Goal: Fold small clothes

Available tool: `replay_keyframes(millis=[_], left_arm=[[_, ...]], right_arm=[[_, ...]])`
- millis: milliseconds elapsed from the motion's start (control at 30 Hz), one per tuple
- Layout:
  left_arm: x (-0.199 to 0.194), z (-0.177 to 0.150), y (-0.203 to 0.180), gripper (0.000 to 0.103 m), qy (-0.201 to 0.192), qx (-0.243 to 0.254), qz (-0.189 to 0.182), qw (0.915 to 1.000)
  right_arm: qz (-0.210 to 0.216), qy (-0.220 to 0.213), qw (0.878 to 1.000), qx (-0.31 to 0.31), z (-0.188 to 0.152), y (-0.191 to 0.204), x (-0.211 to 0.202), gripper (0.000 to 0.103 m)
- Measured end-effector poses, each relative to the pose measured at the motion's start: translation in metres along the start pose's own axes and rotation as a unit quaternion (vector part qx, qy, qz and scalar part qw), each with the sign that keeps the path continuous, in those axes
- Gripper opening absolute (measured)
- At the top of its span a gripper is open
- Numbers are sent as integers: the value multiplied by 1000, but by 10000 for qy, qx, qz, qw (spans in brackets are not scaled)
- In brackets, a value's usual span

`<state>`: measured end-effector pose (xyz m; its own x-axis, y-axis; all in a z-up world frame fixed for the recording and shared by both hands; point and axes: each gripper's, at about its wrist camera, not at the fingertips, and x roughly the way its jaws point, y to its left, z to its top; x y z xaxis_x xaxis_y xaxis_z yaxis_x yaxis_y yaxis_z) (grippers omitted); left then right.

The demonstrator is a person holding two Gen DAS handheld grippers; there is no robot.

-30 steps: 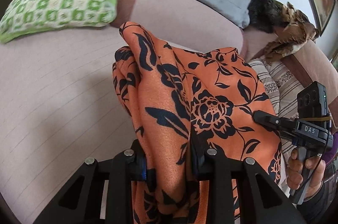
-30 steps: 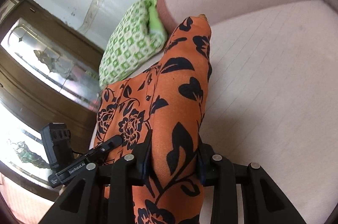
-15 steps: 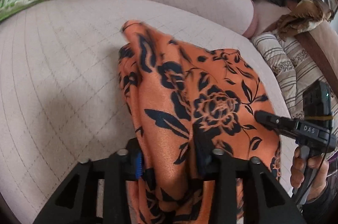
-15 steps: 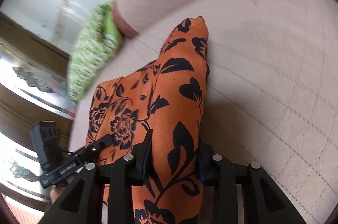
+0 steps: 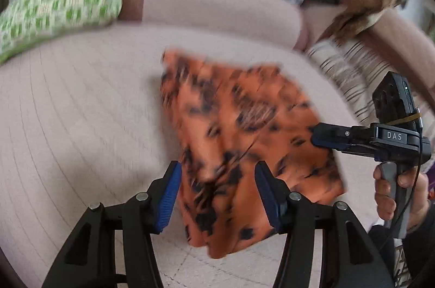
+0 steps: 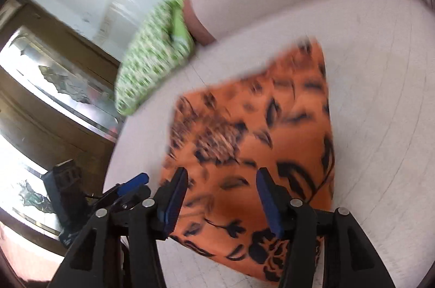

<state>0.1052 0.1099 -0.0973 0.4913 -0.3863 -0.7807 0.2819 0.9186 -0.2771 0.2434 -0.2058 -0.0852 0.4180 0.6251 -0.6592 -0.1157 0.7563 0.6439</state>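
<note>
Both the left gripper [image 5: 216, 191] and right gripper [image 6: 221, 195] stand wide apart, holding nothing. The orange floral garment [image 6: 261, 152] lies on the cushion [image 6: 380, 97]. Its slippery folds may slide open unaided.

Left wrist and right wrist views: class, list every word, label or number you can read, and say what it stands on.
"DAS": white letters on the right gripper body, seen in the left wrist view.
Left gripper in the right wrist view: any label is too blurred to read.
Orange cloth: floral print only, no text.
</note>
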Motion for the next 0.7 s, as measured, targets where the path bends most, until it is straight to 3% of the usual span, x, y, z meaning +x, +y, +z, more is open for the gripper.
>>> replay_keyframes(millis=[67, 200, 267, 367, 467, 533, 567, 600, 700], left_arm=[[21, -4, 15, 56, 460, -252, 150, 9985], [-8, 11, 13, 56, -72, -31, -26, 10000], [-20, 25, 13, 56, -316, 40, -185, 9993], [-12, 59, 25, 56, -330, -113, -313, 9989], [12, 86, 45, 50, -268, -495, -560, 9968], [28, 93, 54, 46, -121, -624, -483, 9968], [46, 96, 59, 40, 130, -705, -297, 9970], [56, 94, 63, 40, 268, -742, -154, 9968], [63, 91, 64, 40, 228, -621, -56, 9978]], right_arm=[[122, -67, 9996, 265, -2, -10, 3, 56], [-12, -122, 9998, -179, 9, 17, -15, 57], [120, -218, 9994, -229, 18, 20, -25, 58], [185, -281, 9993, -155, 42, 19, -19, 59], [421, -310, 9985, 162, 60, 10, -9, 59], [438, -208, 9980, 405, 66, -8, 6, 66], [311, -213, 9972, 642, 66, -23, 13, 66], [501, -255, 9943, 901, 63, -37, 17, 66], [720, -378, 9926, 896, 60, -38, 9, 66]])
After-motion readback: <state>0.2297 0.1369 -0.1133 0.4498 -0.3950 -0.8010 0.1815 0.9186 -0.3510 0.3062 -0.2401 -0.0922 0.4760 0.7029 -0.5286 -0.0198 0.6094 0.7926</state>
